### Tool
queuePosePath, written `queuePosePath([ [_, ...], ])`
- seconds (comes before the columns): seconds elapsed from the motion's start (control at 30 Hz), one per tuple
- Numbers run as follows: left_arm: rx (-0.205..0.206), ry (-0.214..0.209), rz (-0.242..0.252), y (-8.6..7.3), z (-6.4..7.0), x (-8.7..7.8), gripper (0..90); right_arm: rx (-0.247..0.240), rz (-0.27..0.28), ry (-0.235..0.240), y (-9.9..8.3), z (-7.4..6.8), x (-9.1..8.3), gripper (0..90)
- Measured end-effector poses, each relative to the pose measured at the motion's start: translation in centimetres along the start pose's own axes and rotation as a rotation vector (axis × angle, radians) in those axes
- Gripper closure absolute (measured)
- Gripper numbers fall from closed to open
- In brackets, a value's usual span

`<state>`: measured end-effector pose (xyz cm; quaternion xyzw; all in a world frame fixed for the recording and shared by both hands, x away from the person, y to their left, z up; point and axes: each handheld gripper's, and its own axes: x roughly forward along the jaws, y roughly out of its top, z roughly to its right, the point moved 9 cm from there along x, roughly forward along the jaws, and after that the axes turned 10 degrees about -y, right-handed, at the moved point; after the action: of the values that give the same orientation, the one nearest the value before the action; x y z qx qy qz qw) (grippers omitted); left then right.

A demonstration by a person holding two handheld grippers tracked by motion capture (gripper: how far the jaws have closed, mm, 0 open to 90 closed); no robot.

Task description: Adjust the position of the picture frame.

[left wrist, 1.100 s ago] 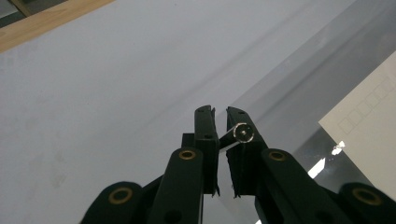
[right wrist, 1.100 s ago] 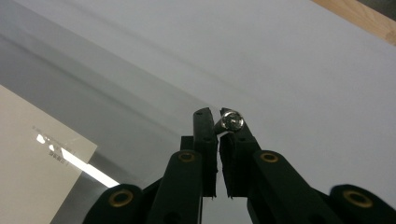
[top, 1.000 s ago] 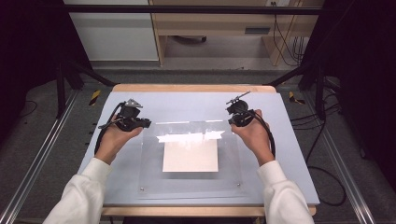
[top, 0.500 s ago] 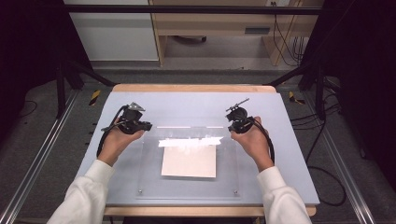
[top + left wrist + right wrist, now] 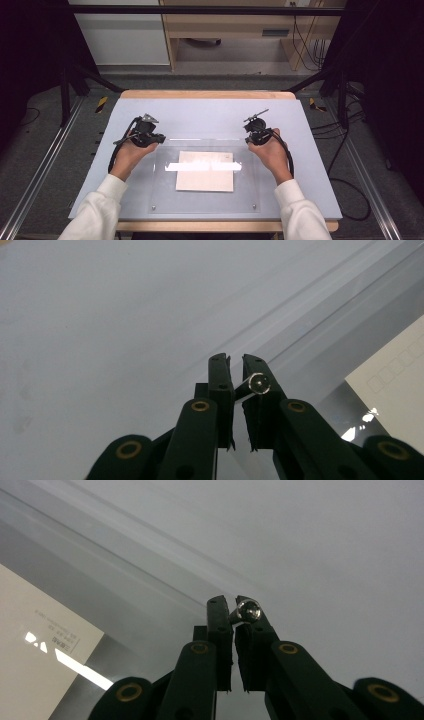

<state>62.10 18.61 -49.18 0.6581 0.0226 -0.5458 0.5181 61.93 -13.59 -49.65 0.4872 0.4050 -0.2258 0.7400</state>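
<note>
High view: a pale desk (image 5: 210,112) carries a clear rectangular plate (image 5: 202,175), its long axis running left to right across the desk, lying flat with small screws at its corners. Beneath the plate, near its middle, lies a cream sheet (image 5: 205,171), nearly square, its edges parallel to the plate's edges; a bright strip of reflected light crosses it. The left gripper (image 5: 145,134), held in the person's left hand (image 5: 129,155), sits at the plate's far-left corner. The right gripper (image 5: 258,131), held in the right hand (image 5: 272,152), sits at the plate's far-right corner. White sleeves (image 5: 97,212) enter from the near edge.

Left gripper view: the fingers (image 5: 220,385) are drawn close together, a narrow slit remaining between them. A small silver screw head (image 5: 260,383) lies just beside the right-hand finger tip; whether the fingers pinch anything cannot be told. The plate's far edge runs diagonally past the tips, and the sheet's corner shows at the right.

Right gripper view: the fingers (image 5: 219,625) are likewise nearly closed. A shiny screw head (image 5: 248,612) sits against the right-hand tip; a grasp cannot be confirmed. The sheet, bearing small print, lies at the lower left.
</note>
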Motion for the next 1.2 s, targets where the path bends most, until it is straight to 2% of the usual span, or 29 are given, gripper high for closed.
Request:
queuePosePath([
  [0.13, -0.015, 0.002, 0.014, -0.3, 0.0, 0.5, 82.7, 0.004, 0.024, -0.001, -0.1, 0.2, 0.4, 85.7],
  [0.2, -0.016, 0.009, 0.005, -0.3, 0.1, 0.7, 83.0, 0.015, 0.026, 0.003, -0.3, 0.2, 0.7, 85.7],
  [0.33, -0.029, 0.017, -0.016, -0.5, 0.0, 1.2, 83.3, 0.022, 0.008, 0.003, -0.5, 0.2, 1.1, 85.6],
  [0.47, -0.037, 0.013, -0.012, -0.5, 0.1, 1.7, 83.4, 0.024, 0.002, -0.003, -0.6, 0.3, 1.5, 85.7],
  [0.9, -0.038, 0.011, -0.011, -0.5, 0.4, 3.1, 83.9, 0.056, -0.001, -0.004, -1.9, 0.9, 2.2, 85.6],
  [1.2, -0.042, 0.013, -0.006, -0.4, 0.3, 3.3, 83.9, 0.062, 0.006, 0.001, -1.9, 1.0, 2.4, 85.5],
])
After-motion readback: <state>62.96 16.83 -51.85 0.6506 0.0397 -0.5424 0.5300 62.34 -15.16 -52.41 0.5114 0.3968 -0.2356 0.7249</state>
